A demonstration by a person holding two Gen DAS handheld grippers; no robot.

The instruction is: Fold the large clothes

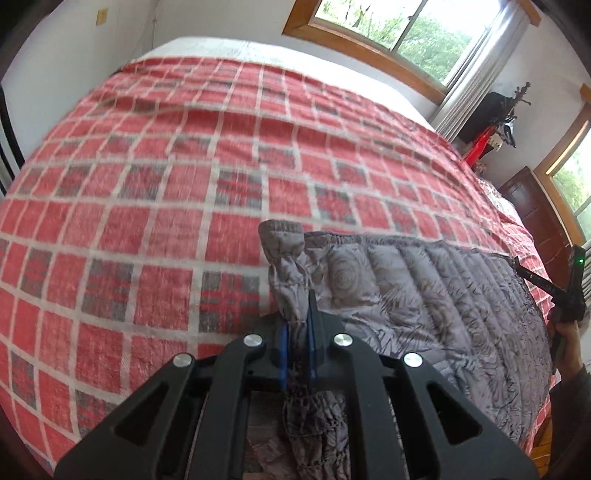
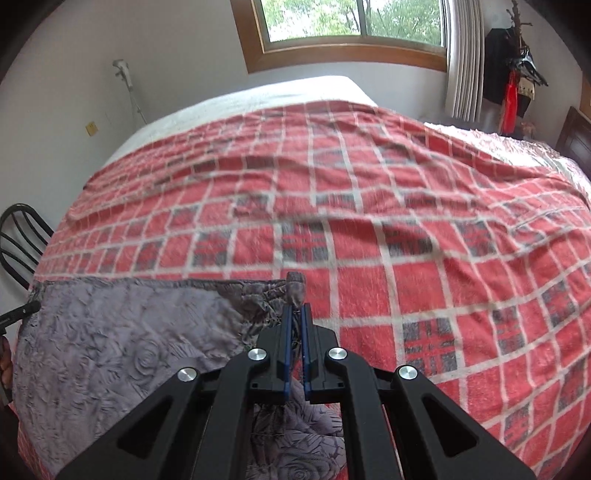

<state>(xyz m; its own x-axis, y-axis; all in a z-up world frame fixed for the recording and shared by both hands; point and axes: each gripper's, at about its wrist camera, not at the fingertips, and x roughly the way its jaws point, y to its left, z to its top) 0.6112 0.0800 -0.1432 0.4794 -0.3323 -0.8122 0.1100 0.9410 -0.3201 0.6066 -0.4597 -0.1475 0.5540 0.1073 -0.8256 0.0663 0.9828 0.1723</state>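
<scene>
Right under my wrists, gathered grey fabric bunches between the black linkages. My left gripper (image 1: 297,314) is pinched tight on an elastic corner of the grey garment (image 1: 424,291), blue pads squeezing the cloth, a tuft poking up past the fingertips. My right gripper (image 2: 295,314) has the other corner clamped the same way, hem sticking out just beyond its tips. Between my two grips the rose-embossed garment stretches sideways, its hemmed edge level with my fingertips, lying on the red checked blanket (image 2: 406,236). Beyond the fingers, blanket all the way, then bare white mattress (image 2: 295,92), then the wood-framed window (image 2: 351,26).
</scene>
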